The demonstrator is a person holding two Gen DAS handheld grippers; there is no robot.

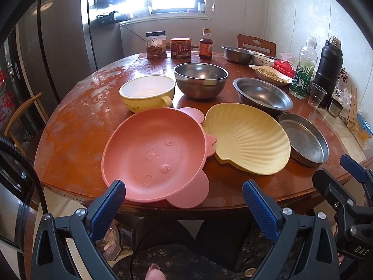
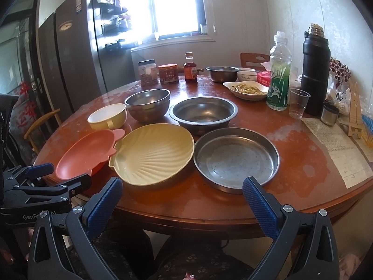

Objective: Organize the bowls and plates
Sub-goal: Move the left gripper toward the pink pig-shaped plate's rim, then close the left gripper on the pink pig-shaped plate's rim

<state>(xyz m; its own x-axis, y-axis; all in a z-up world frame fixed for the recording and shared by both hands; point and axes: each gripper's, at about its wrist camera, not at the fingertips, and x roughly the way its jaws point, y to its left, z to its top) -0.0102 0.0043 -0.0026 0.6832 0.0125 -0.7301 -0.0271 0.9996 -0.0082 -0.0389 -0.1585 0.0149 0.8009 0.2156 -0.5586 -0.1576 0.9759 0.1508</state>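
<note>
At the near edge of the round wooden desk [image 1: 77, 140], the left gripper [image 1: 184, 194] hangs with its blue-padded fingers spread wide and nothing between them, just short of the rim of the pink bear-face plate [image 1: 153, 154]. The right gripper [image 2: 183, 192] is likewise spread and empty, held off the desk edge in front of the yellow shell-shaped plate [image 2: 153, 154] and the flat steel pan [image 2: 235, 158]. The pink plate's ear tab touches or slightly overlaps the shell plate's rim, and the steel pan lies just beside the shell plate on the other side. Behind this front row stand a yellow handled bowl [image 1: 148, 93], a deep steel bowl [image 1: 200, 79] and a wide shallow steel bowl [image 1: 262, 94], each separate from its neighbours. Farther back are a smaller steel bowl [image 1: 236, 53], a white bowl [image 2: 246, 74] and a white dish holding food [image 2: 247, 89], along with jars, a sauce bottle, a green-labelled plastic bottle [image 2: 278, 79] and a black thermos [image 2: 316, 72]. Nothing is stacked or grouped yet, so the task appears to be at its very start: every plate and bowl lies singly, and all the gathering of plates with plates and bowls with bowls remains to be done.
</note>
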